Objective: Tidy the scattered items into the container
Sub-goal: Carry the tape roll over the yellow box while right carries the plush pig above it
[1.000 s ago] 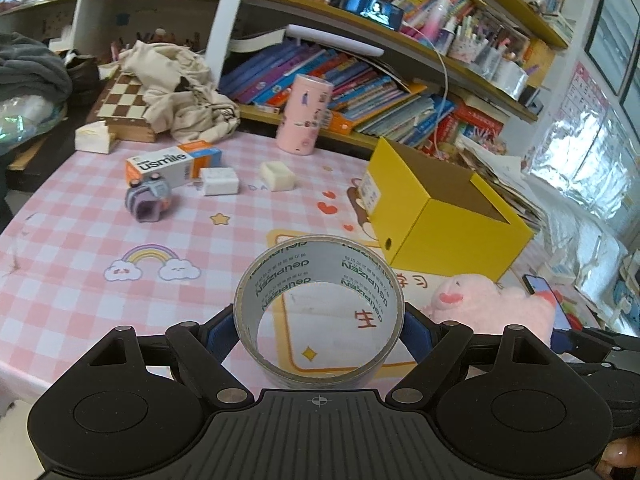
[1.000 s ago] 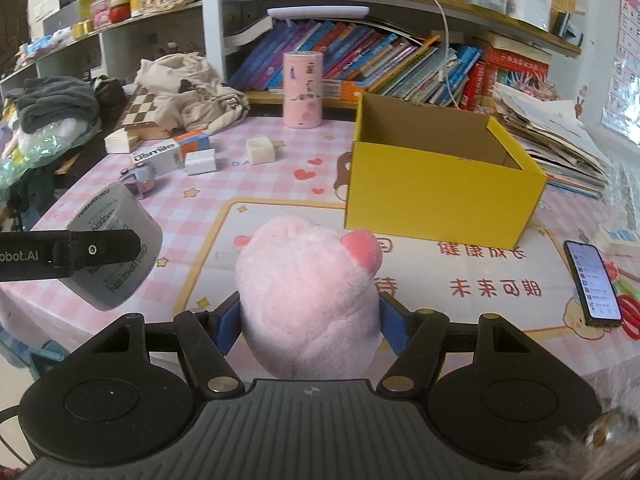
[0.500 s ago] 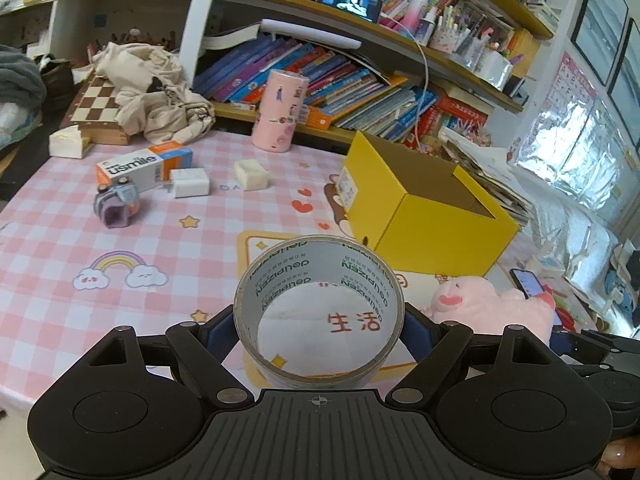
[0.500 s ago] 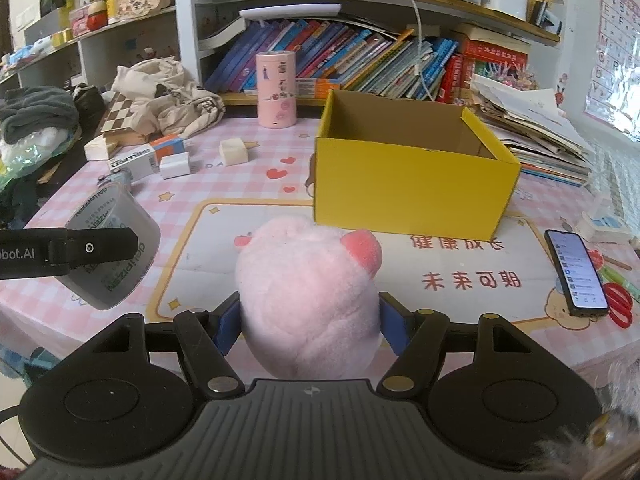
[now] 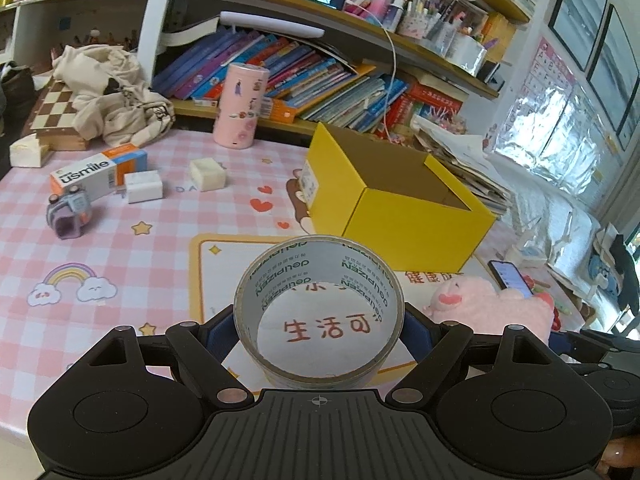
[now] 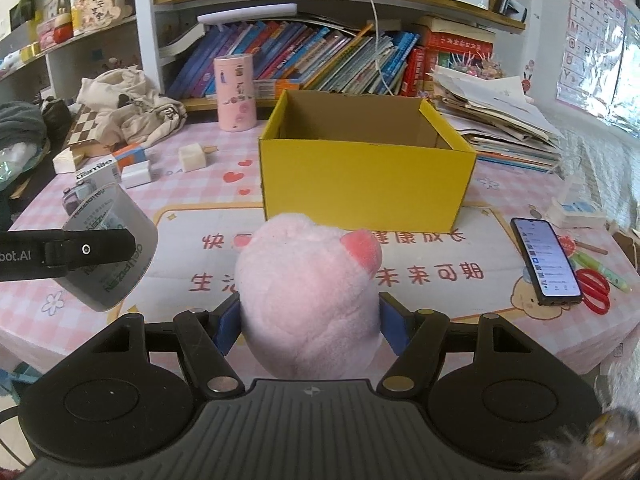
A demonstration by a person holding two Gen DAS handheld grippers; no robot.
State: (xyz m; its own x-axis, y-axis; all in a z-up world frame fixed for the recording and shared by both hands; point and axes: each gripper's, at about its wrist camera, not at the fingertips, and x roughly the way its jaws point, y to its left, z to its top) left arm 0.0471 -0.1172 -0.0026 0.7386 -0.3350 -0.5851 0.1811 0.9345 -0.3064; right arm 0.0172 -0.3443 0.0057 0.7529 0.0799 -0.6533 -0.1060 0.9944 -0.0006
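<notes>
1. The blue fingers of the left gripper are closed against the two sides of a roll of tape, which is held on edge with its hollow core facing the camera.
2. The fingers of the right gripper are pressed into the sides of a pink plush pig, which is clamped between them and carried above the table.
3. In the right wrist view the roll of tape is seen at the left, raised off the checked tablecloth, with a black finger of the left gripper lying across it.
4. An open yellow box is seen standing on the table straight ahead of the plush pig; its brown inside is in view, and nothing can be made out in it.
5. In the left wrist view the box is placed ahead and to the right of the tape.
6. To the left of the box, a white cube, a white block, a toothpaste carton and a small purple toy are left lying on the cloth.
7. A pink cylinder is stood upright behind them, near the bookshelf.
8. A phone is laid face up to the right of the box, with red scissors just beside it.
</notes>
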